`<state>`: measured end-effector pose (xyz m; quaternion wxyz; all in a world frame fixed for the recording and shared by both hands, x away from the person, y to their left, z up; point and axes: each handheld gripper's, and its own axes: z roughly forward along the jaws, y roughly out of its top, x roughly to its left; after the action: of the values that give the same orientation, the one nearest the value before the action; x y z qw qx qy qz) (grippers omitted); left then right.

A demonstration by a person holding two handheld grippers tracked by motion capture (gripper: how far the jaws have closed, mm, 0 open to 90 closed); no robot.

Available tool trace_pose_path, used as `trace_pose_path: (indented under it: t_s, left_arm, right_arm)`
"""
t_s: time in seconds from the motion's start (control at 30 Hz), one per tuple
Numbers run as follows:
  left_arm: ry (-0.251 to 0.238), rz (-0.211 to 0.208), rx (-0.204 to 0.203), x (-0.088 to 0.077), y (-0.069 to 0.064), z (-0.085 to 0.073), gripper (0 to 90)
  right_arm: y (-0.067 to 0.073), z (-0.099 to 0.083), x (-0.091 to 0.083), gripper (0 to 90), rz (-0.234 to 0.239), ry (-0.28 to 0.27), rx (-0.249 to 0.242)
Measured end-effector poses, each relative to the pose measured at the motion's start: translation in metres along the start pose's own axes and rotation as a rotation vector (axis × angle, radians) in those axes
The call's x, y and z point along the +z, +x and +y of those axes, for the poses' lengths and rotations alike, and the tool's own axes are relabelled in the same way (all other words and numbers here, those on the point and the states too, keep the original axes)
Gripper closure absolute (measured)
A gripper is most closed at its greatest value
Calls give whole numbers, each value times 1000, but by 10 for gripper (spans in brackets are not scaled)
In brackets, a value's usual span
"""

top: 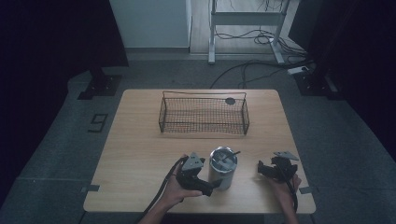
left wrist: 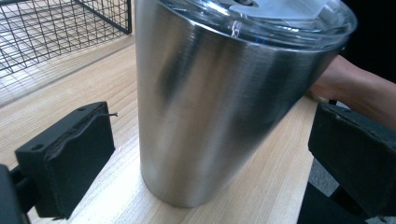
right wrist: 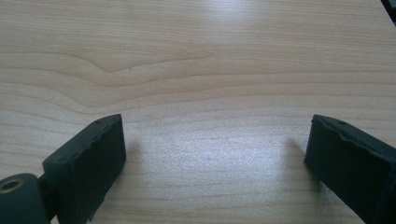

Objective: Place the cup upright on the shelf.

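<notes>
Brushed-steel tumbler with a clear plastic lid [top: 222,167] stands upright near the front edge of the pale wooden table [top: 140,154], between the spread jaws of the left gripper [top: 208,188], neither pad visibly touching it. Step in hand looks like the approach to a grasp; the next move likely calls for closing squarely on the wall before lifting. Right gripper [top: 261,169] rests apart to the right, jaws wide over bare wood, while the black wire-mesh basket [top: 204,115] behind appears empty.
</notes>
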<state>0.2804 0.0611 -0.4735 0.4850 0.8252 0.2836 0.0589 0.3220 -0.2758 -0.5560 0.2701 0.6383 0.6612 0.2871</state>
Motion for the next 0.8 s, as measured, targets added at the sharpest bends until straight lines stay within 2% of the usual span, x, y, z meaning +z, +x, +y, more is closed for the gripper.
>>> trace_pose_path:
  t_s: [0.23, 0.8]
  left_arm:
    - [14, 19, 2, 8, -1, 3, 4]
    - [38, 13, 43, 28, -4, 17, 0]
  right_arm:
    - [0, 0, 0, 48, 0, 0, 0]
    - [0, 0, 0, 48, 0, 0, 0]
